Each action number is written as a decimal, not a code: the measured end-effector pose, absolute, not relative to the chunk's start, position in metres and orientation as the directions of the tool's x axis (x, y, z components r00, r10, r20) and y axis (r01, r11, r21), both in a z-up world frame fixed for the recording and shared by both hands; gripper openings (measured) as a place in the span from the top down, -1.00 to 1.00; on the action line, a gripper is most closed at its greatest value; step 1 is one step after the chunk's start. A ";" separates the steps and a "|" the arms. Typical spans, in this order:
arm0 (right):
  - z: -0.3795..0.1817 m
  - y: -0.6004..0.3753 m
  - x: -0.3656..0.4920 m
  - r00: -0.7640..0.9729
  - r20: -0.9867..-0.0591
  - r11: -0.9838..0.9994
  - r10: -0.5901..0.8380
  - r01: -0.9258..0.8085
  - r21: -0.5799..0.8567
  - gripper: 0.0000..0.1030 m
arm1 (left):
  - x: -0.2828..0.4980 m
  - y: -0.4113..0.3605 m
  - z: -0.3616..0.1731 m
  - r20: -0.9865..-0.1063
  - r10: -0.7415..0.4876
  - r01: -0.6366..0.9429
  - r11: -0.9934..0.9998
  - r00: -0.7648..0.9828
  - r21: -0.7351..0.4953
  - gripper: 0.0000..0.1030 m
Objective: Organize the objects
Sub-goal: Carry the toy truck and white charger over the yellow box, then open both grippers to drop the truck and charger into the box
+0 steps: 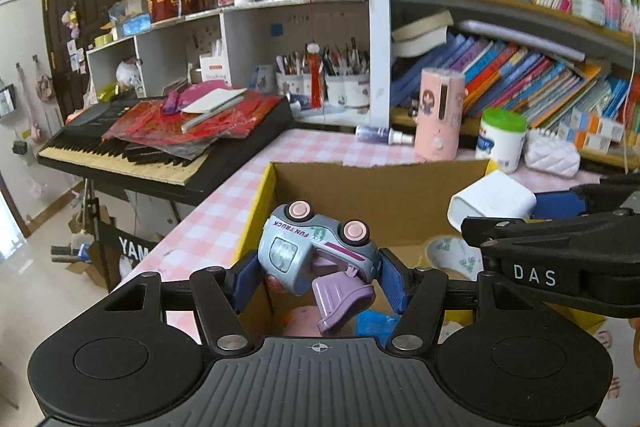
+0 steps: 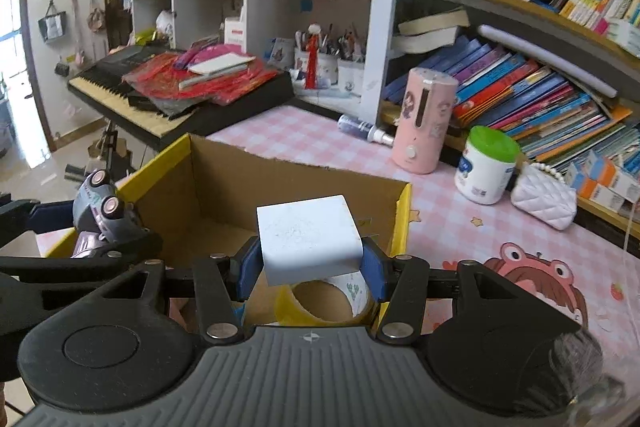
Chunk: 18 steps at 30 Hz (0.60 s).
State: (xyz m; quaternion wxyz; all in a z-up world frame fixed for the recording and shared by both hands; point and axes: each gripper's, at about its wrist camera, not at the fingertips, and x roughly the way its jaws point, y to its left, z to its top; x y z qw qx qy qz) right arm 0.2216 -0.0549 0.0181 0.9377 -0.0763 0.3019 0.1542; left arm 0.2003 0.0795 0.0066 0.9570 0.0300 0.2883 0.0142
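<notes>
My left gripper [image 1: 318, 277] is shut on a grey-blue toy truck [image 1: 316, 251] with pink wheels and a purple flap, held upside down over the open cardboard box [image 1: 360, 195]. My right gripper [image 2: 310, 273] is shut on a white rectangular block [image 2: 306, 233], also over the box [image 2: 224, 179]. The block [image 1: 490, 201] and the right gripper show at the right of the left wrist view. The truck [image 2: 102, 213] shows at the left of the right wrist view. A roll of yellow tape [image 2: 326, 301] lies inside the box below the block.
The box sits on a pink checked table [image 2: 320, 139]. Behind it stand a pink cylinder [image 2: 424, 121], a green-lidded jar [image 2: 488, 165], a spray bottle [image 2: 364, 131] and a white quilted purse [image 2: 544, 197]. A keyboard [image 1: 160, 147] piled with red items stands left. Bookshelves [image 1: 520, 79] fill the right.
</notes>
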 end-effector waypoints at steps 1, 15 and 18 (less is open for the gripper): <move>0.015 -0.055 0.226 0.762 -0.600 0.938 0.244 -0.342 -0.053 0.04 | 0.203 0.079 0.004 -0.563 0.049 -0.011 0.997 0.825 0.071 -0.19; -0.010 -0.047 0.264 0.663 -0.700 0.893 0.266 -0.443 -0.081 0.04 | 0.226 0.066 -0.025 -0.666 0.104 0.005 0.987 0.738 0.161 -0.21; -0.015 -0.042 0.265 0.632 -0.725 0.870 0.274 -0.484 -0.093 0.04 | 0.228 0.064 -0.026 -0.666 0.116 0.012 0.983 0.737 0.184 -0.24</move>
